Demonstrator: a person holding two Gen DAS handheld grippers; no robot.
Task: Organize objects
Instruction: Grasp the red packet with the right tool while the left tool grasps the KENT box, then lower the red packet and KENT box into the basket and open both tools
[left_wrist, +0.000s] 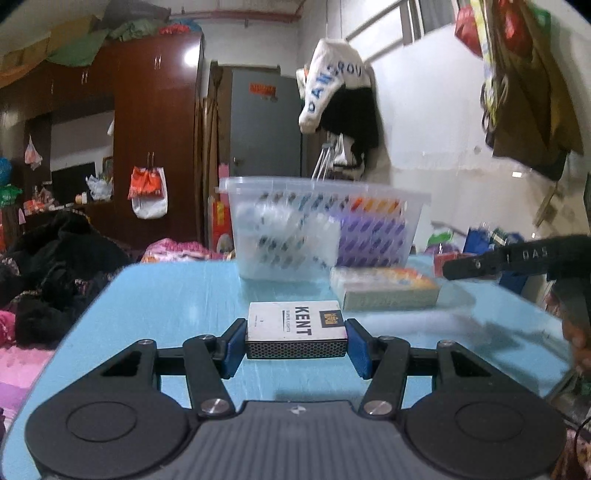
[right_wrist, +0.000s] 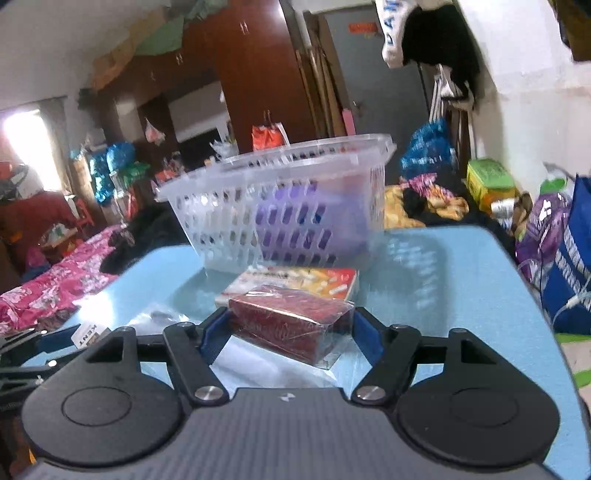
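Observation:
My left gripper (left_wrist: 296, 341) is shut on a white Kent matchbox (left_wrist: 295, 325) and holds it over the blue table (left_wrist: 177, 295). My right gripper (right_wrist: 286, 332) is shut on a dark red box wrapped in clear plastic (right_wrist: 291, 319). A clear plastic basket (left_wrist: 317, 225) stands at the far side of the table and holds a purple pack (left_wrist: 373, 240). The basket (right_wrist: 280, 206) also shows in the right wrist view. A flat orange and white box (left_wrist: 384, 288) lies on the table in front of the basket, and it also shows in the right wrist view (right_wrist: 306, 280).
The right gripper's black body (left_wrist: 517, 254) reaches in from the right of the left wrist view. The matchbox (right_wrist: 88, 334) shows at the left of the right wrist view. A bed with clothes (left_wrist: 55, 266) lies left of the table. Bags (right_wrist: 561, 243) stand right of it.

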